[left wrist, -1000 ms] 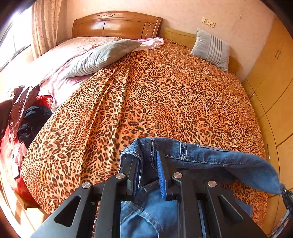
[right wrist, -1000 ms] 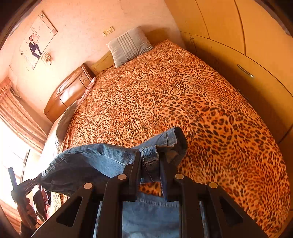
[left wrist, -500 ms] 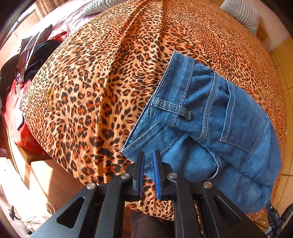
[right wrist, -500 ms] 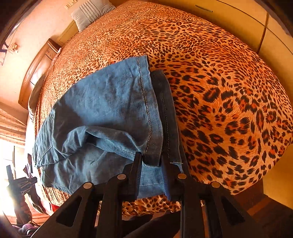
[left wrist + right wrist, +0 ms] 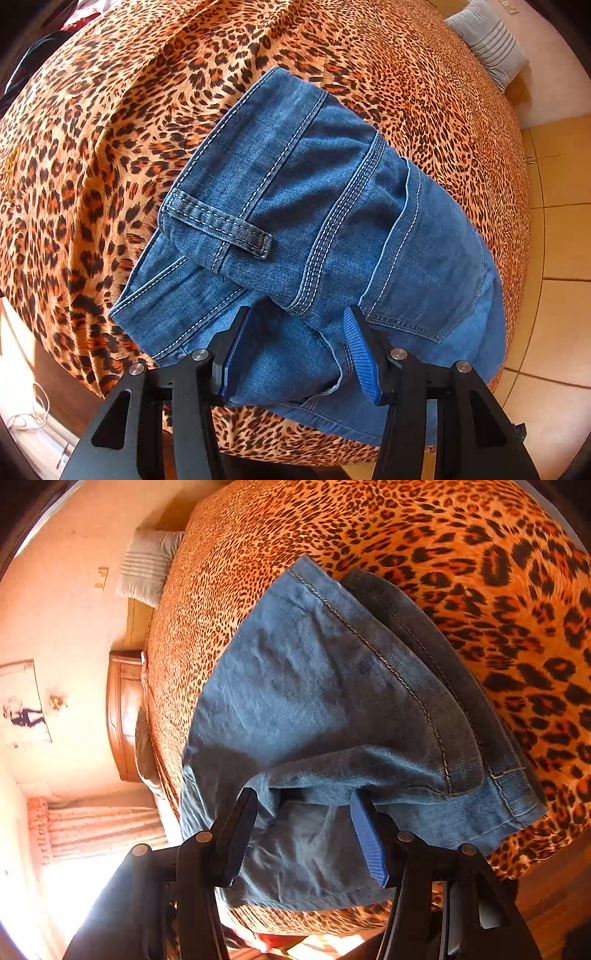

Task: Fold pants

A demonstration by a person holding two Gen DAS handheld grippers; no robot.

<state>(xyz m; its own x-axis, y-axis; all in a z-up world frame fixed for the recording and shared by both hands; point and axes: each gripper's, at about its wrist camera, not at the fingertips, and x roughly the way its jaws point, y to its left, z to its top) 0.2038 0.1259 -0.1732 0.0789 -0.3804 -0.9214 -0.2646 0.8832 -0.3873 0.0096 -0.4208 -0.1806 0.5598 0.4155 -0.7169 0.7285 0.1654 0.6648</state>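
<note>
Folded blue denim pants (image 5: 314, 229) with pale stitching are spread on the leopard-print bedspread (image 5: 92, 147). The jaws of both the left gripper (image 5: 295, 350) and the right gripper (image 5: 303, 834), narrow half a second ago, are now seen spread wide, gripping nothing.

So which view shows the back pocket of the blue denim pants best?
The left wrist view: the stitched back pocket of the blue denim pants is fully visible there beside the belt loop. The right wrist view shows only plain leg fabric and hems, no pocket.

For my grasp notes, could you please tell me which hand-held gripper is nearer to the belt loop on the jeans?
Left. The left hand-held gripper hangs open just below the belt loop; the right hand-held gripper sits open at the hem end of the jeans.
</note>
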